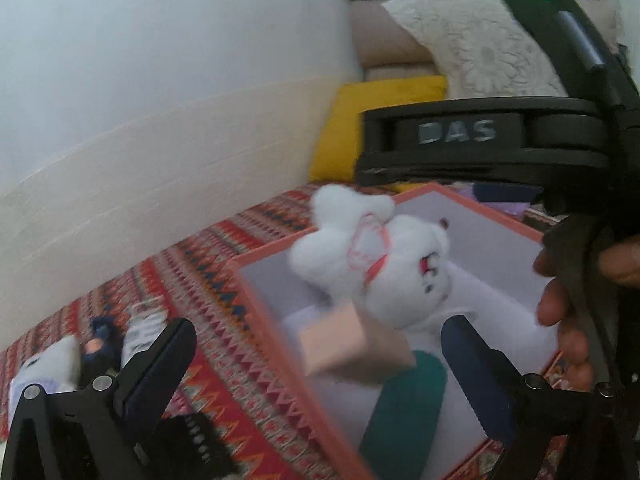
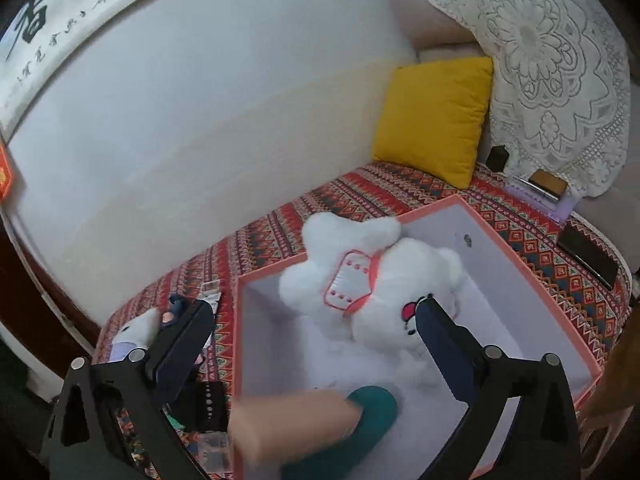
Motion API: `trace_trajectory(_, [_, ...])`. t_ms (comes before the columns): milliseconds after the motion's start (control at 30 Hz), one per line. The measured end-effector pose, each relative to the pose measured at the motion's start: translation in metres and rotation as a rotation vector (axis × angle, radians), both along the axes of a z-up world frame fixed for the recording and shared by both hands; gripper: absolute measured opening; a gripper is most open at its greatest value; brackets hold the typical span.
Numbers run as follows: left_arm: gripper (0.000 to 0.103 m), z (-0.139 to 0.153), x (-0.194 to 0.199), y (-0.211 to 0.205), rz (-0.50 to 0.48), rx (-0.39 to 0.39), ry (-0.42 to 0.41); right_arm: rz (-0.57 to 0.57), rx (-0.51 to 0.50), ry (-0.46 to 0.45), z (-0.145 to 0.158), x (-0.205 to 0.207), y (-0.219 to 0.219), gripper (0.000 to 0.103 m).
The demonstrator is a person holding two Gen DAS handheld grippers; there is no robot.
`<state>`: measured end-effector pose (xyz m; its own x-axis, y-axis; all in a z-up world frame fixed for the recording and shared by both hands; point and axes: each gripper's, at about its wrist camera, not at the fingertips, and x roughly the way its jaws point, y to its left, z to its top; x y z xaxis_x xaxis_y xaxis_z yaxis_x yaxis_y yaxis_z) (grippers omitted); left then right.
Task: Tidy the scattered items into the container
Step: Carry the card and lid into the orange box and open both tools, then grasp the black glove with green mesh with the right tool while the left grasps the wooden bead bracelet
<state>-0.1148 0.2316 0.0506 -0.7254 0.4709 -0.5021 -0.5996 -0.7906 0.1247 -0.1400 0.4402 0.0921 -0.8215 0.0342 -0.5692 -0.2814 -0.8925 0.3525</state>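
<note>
Both grippers hang over the pink-rimmed box [image 2: 520,256] on the patterned bedspread [image 2: 360,196], and both stand spread wide with nothing between their fingers. The left gripper [image 1: 320,356] has its fingers either side of the box's near corner; the right gripper [image 2: 316,336] frames the box's inside the same way.

The white plush toy [image 2: 372,280] sits inside the box, towards its far wall at about twelve o'clock from the right gripper, tilted with its pink-trimmed patch upward. Neither set of pads touches it. Lower in the box, at about six o'clock, lie a teal object [image 2: 360,424] and a blurred peach-coloured block [image 2: 292,420]; I cannot tell whether the block has come to rest.

So I judge the drop into the box is done for these pieces, and the step in hand is a release over the container.

More things lie outside, at about nine o'clock from the box: a small white plush [image 2: 136,328], something dark blue [image 2: 172,312] and a black strap with holes [image 2: 208,404]. The next move, I reckon, calls for swinging one gripper out over the rim to that cluster, jaws kept wide, and closing on one piece without snagging its neighbours. The yellow cushion [image 2: 432,120] stays well apart at one o'clock.
</note>
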Motion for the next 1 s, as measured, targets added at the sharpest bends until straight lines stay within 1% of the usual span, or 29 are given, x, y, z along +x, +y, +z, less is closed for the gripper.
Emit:
trace_trajectory(67, [0.101, 0.001, 0.001, -0.026, 0.045, 0.009, -0.013, 0.02, 0.006, 0.009, 0.0, 0.002, -0.008, 0.103])
trace_trajectory(100, [0.101, -0.002, 0.002, -0.046, 0.079, 0.009, -0.026, 0.033, 0.011, 0.013, -0.001, 0.001, -0.012, 0.103])
trace_trajectory(200, [0.102, -0.012, 0.001, -0.098, 0.18, -0.003, -0.061, 0.113, 0.047, 0.031, 0.003, -0.004, -0.044, 0.103])
trace_trajectory(233, [0.102, -0.019, -0.001, -0.122, 0.223, -0.013, -0.08, 0.174, 0.069, 0.039, 0.004, -0.006, -0.066, 0.103])
trace_trajectory(267, [0.102, -0.028, -0.003, -0.143, 0.263, -0.023, -0.099, 0.213, 0.081, 0.042, 0.004, -0.009, -0.08, 0.103])
trace_trajectory(300, [0.102, -0.038, -0.005, -0.166, 0.313, -0.036, -0.124, 0.299, 0.1, 0.041, 0.002, -0.012, -0.109, 0.103])
trace_trajectory(333, [0.102, -0.049, -0.007, -0.191, 0.368, -0.046, -0.156, 0.361, 0.11, 0.036, -0.002, -0.016, -0.131, 0.103])
trace_trajectory(400, [0.102, -0.071, -0.011, -0.233, 0.46, -0.035, -0.223, 0.472, 0.117, 0.008, -0.014, -0.024, -0.169, 0.103])
trace_trajectory(467, [0.102, -0.092, -0.014, -0.269, 0.522, -0.007, -0.293, 0.599, 0.117, -0.054, -0.036, -0.033, -0.22, 0.103])
trace_trajectory(500, [0.102, -0.104, -0.017, -0.284, 0.552, 0.009, -0.329, 0.627, 0.121, -0.078, -0.046, -0.036, -0.233, 0.103])
trace_trajectory(533, [0.102, -0.114, -0.02, -0.297, 0.577, 0.026, -0.359, 0.677, 0.138, -0.137, -0.065, -0.042, -0.258, 0.102])
trace_trajectory(567, [0.102, -0.125, -0.021, -0.307, 0.598, 0.041, -0.392, 0.701, 0.162, -0.184, -0.08, -0.047, -0.272, 0.099])
trace_trajectory(600, [0.102, -0.135, -0.025, -0.313, 0.614, 0.053, -0.422, 0.717, 0.192, -0.23, -0.096, -0.051, -0.285, 0.095])
trace_trajectory(633, [0.102, -0.144, -0.032, -0.319, 0.63, 0.067, -0.457, 0.724, 0.236, -0.284, -0.116, -0.053, -0.298, 0.092])
trace_trajectory(700, [0.102, -0.157, -0.043, -0.323, 0.645, 0.076, -0.489, 0.714, 0.315, -0.363, -0.149, -0.063, -0.316, 0.088])
trace_trajectory(733, [0.102, -0.162, -0.047, -0.323, 0.65, 0.074, -0.494, 0.688, 0.367, -0.391, -0.166, -0.067, -0.322, 0.087])
trace_trajectory(800, [0.101, -0.175, -0.056, -0.32, 0.66, 0.058, -0.517, 0.64, 0.44, -0.395, -0.18, -0.074, -0.319, 0.087])
trace_trajectory(867, [0.099, -0.187, -0.059, -0.316, 0.648, 0.063, -0.546, 0.595, 0.518, -0.372, -0.186, -0.081, -0.318, 0.087])
trace_trajectory(900, [0.091, -0.186, -0.058, -0.313, 0.637, 0.064, -0.525, 0.581, 0.541, -0.367, -0.189, -0.086, -0.317, 0.087])
trace_trajectory(933, [0.08, -0.183, -0.057, -0.309, 0.604, 0.076, -0.51, 0.561, 0.555, -0.371, -0.194, -0.094, -0.312, 0.087])
trace_trajectory(967, [0.044, -0.179, -0.056, -0.307, 0.584, 0.091, -0.509, 0.561, 0.541, -0.384, -0.199, -0.102, -0.31, 0.087])
trace_trajectory(1000, [0.043, -0.174, -0.055, -0.305, 0.571, 0.102, -0.509, 0.575, 0.501, -0.401, -0.201, -0.107, -0.306, 0.074])
